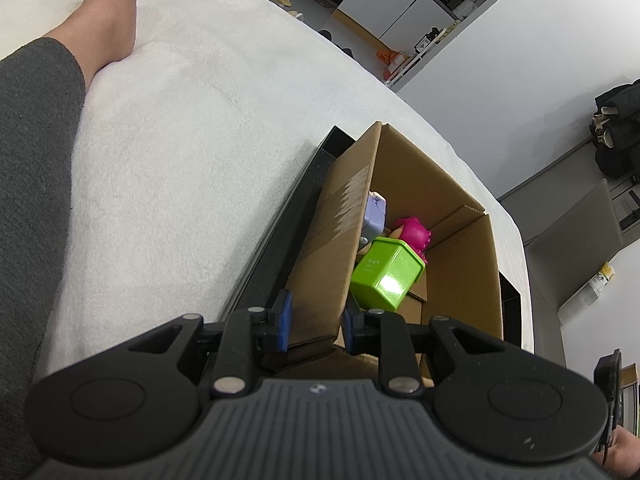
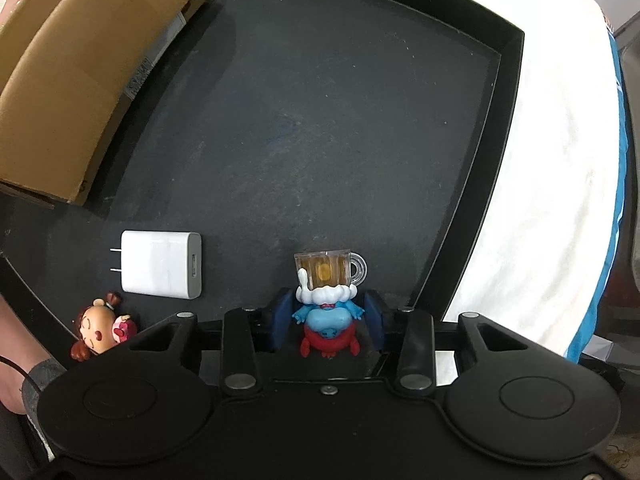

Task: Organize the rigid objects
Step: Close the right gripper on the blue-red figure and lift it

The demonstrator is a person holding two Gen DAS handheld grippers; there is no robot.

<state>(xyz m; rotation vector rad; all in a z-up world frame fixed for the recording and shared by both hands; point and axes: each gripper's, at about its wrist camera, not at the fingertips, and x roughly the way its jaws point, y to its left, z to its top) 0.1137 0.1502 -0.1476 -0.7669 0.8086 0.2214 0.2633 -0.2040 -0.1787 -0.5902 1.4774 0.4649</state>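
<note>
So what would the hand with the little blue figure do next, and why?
Probably lift it straight up and carry it toward the cardboard box. The right gripper is shut on the blue figurine with its beer mug, which still stands on the black tray. The left gripper is clamped on the box wall, and toys already lie inside.

Pale letters "UY" on the green box (image 1: 386, 276); smaller print below it unreadable
</note>
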